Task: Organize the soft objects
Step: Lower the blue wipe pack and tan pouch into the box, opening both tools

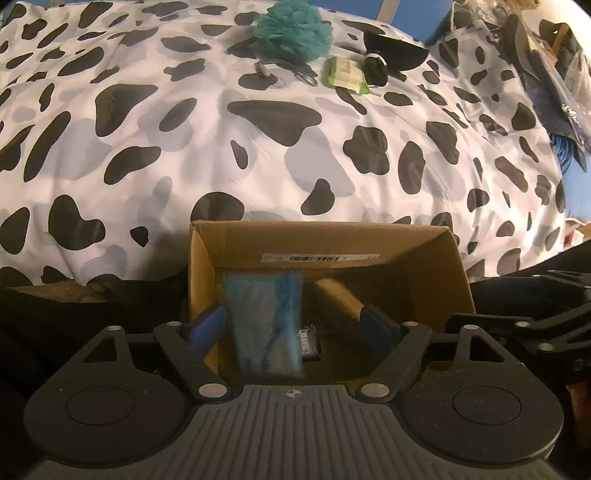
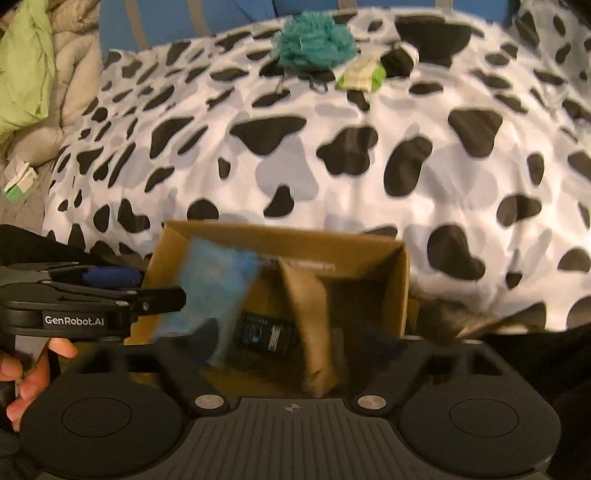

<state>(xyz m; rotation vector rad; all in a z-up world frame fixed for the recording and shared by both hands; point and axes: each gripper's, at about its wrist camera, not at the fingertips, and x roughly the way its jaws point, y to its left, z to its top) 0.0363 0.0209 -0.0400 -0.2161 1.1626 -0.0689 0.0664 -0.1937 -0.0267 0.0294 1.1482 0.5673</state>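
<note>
Both claws, left claw (image 1: 291, 326) and right claw (image 2: 295, 345), are wide open, holding nothing, over the cardboard box (image 1: 436, 273) (blue fluffy cloth (image 1: 264, 325) inside, lower middle).

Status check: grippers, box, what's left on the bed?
Left gripper open over box, holding nothing. Right gripper open, blurred. Blue cloth in box. Teal pouf and green pack on far bed. Path unobstructed.

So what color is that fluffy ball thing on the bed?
Teal green, clearest in the left wrist view: the pouf.
</note>
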